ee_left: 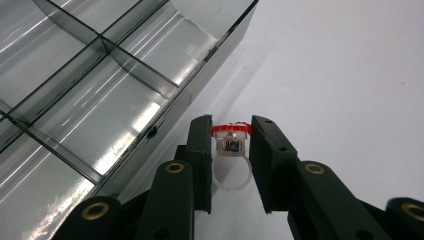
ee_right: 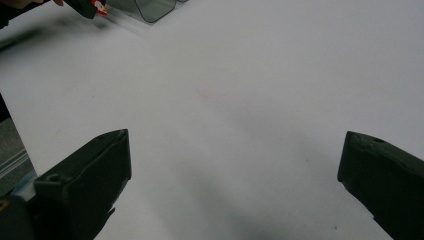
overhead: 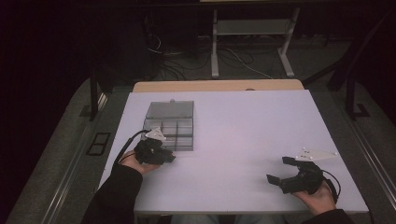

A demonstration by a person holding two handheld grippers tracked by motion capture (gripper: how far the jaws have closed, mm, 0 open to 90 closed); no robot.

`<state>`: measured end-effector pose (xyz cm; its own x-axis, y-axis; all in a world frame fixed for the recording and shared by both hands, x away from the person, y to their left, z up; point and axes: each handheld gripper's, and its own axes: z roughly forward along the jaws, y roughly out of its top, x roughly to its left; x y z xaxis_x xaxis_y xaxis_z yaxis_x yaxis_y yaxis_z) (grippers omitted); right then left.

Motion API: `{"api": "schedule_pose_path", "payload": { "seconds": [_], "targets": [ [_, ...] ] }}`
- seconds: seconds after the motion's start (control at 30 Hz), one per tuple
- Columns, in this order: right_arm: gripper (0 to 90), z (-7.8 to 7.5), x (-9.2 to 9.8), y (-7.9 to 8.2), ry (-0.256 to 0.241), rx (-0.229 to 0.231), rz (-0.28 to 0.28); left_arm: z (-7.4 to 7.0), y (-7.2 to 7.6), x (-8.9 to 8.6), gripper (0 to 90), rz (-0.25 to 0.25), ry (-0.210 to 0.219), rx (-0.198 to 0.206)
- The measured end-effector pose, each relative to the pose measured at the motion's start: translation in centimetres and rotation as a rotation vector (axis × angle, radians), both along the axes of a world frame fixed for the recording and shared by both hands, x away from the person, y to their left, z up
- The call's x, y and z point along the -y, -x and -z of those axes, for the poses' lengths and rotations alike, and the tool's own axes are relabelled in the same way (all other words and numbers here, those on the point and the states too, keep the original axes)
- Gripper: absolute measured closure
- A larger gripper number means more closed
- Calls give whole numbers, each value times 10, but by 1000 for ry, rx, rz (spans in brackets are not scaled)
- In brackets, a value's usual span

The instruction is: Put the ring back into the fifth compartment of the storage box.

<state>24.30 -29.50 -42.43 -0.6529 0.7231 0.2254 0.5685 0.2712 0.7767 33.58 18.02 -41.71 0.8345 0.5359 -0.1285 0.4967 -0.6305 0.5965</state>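
A small toy ring (ee_left: 231, 150) with a white band and a red-rimmed top sits pinched between the jaws of my left gripper (ee_left: 231, 131), which is shut on it. That gripper (overhead: 169, 157) hovers at the near right corner of a clear divided organiser box (overhead: 168, 127), whose empty compartments (ee_left: 95, 110) lie just left of the jaws. My right gripper (overhead: 279, 170) rests near the table's front right, jaws wide open with nothing between them. In the right gripper view the far left gripper (ee_right: 89, 7) and the ring's red top (ee_right: 101, 7) appear at the top left.
The white table top (overhead: 243, 135) spreads between the two hands. The organiser's lid (overhead: 170, 109) lies open toward the far side. Beyond the table's far edge are a desk frame (overhead: 252, 42) and loose cables on the floor.
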Motion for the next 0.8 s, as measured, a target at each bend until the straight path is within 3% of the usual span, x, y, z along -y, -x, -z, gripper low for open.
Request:
{"api": "schedule_pose_path", "payload": {
  "seconds": [0.8],
  "targets": [
    [2,0,0,0,-3,-2,-4,-32,-7,-6,700,4,6,41]
  ]
}}
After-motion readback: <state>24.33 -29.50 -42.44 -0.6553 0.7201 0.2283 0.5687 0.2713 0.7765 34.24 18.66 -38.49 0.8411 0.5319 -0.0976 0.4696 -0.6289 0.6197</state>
